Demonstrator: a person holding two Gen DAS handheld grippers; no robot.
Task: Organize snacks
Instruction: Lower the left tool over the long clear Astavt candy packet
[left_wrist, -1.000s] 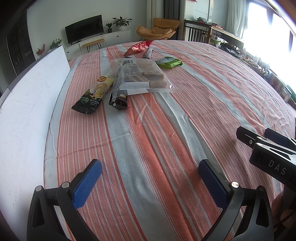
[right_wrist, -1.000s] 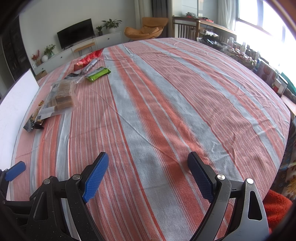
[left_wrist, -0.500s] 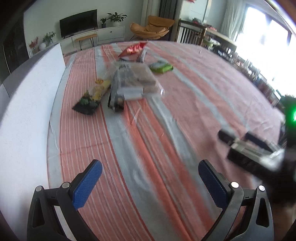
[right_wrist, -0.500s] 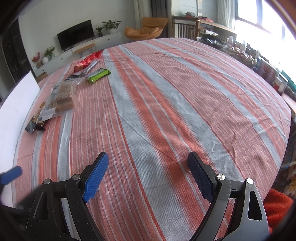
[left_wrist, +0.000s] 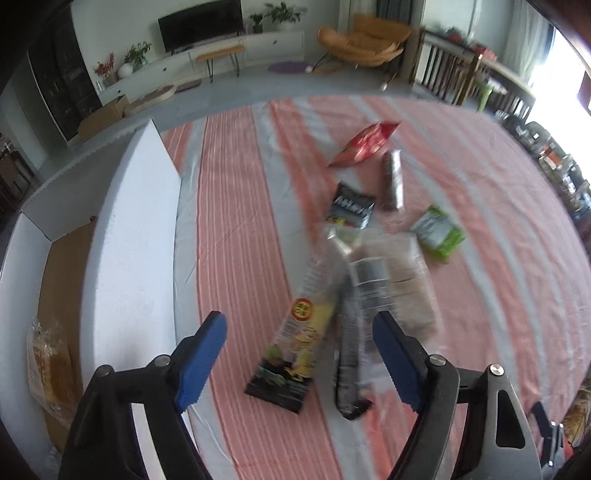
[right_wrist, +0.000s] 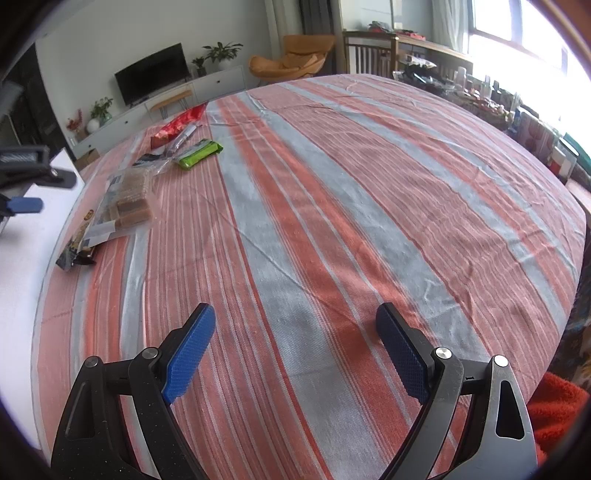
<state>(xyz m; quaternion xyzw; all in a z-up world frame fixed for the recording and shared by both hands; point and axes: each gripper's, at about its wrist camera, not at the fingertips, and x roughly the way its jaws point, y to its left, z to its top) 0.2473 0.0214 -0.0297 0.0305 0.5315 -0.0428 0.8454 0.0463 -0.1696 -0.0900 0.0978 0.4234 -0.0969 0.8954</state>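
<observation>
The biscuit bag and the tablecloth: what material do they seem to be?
The biscuit bag looks like thin clear plastic film: glossy, with brown biscuits showing through. The tablecloth seems woven fabric, matte, with visible weave and soft creases.

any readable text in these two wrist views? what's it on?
None can be quoted.
Black packet: large white lettering, too blurred to read.
Yellow packet: round orange badge with marks, blurred.
Clear bag: white printed label, too small and smeared.
Green packet: pale print, too small.
Red bag: no legible print.
</observation>
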